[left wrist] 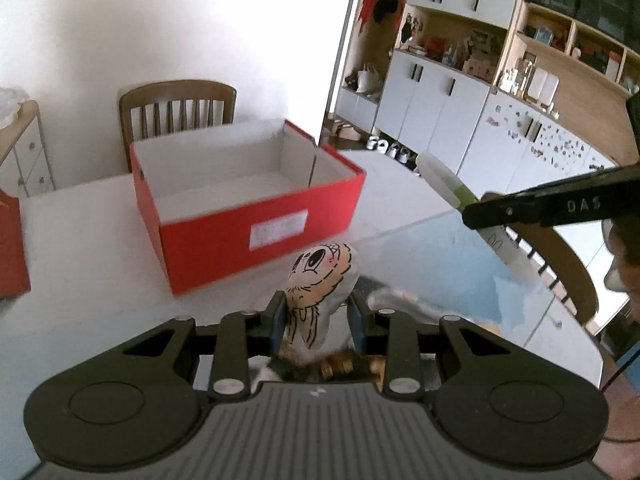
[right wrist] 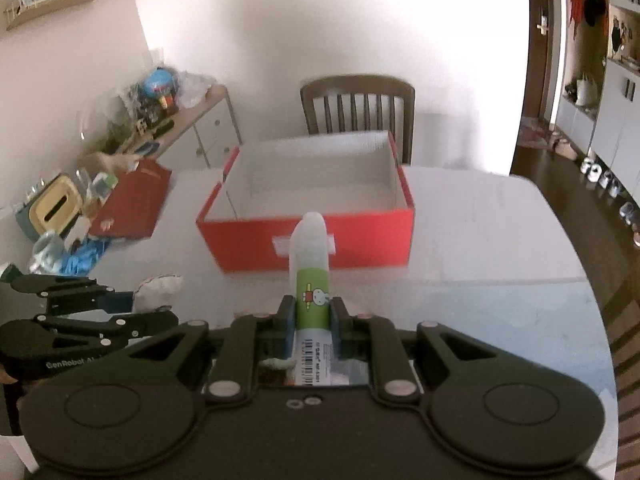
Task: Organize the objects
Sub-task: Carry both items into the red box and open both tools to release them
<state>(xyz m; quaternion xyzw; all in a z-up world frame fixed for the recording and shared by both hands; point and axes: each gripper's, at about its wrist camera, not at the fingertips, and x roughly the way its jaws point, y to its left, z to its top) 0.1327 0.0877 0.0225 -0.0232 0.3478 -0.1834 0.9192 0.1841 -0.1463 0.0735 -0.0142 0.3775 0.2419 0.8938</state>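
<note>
Both claws are facing the open box at frame centre, the right claw clamping an upright tube, the left claw clamping a pouch.

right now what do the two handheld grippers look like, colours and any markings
Both the left gripper and right gripper are matte black, with two round discs on the body, silver pivot pins and blue finger pads. White GenRobot lettering marks the left one's side.

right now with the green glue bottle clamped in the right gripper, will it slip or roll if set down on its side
The glue bottle looks stiff, smooth plastic, so it may slip slightly in the right gripper. Its round body would probably roll on the glossy table.
</note>
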